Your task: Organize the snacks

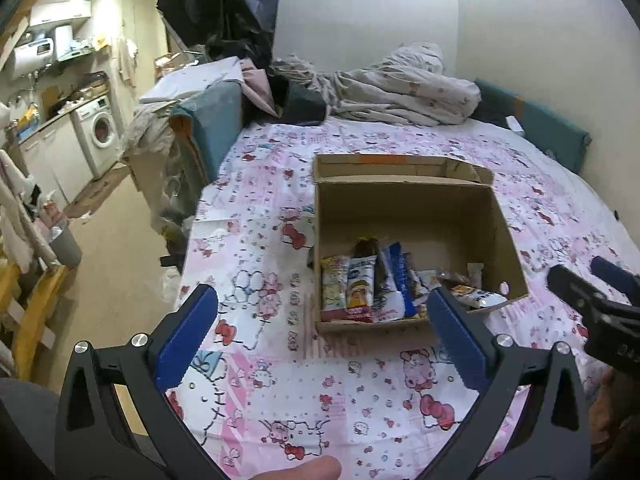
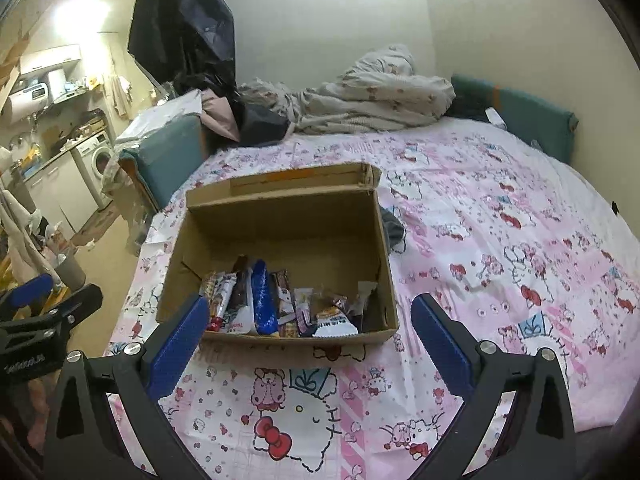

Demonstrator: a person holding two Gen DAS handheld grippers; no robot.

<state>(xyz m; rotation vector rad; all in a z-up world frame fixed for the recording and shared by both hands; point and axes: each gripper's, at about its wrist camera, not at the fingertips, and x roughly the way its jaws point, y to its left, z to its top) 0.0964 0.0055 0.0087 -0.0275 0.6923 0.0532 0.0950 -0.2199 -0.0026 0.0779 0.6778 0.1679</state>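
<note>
Your left hand-held gripper (image 1: 322,312) shows matte black arms shaped like an A, each with a long cut-out slot, and round silver screws at the joints. Its fingers (image 1: 186,336) wear ribbed blue pads. A bare fingertip (image 1: 308,470) of yours shows at the bottom edge. Your right hand-held gripper (image 2: 310,322) is built the same: black frame, silver screws, blue ribbed fingers (image 2: 178,344).
</note>
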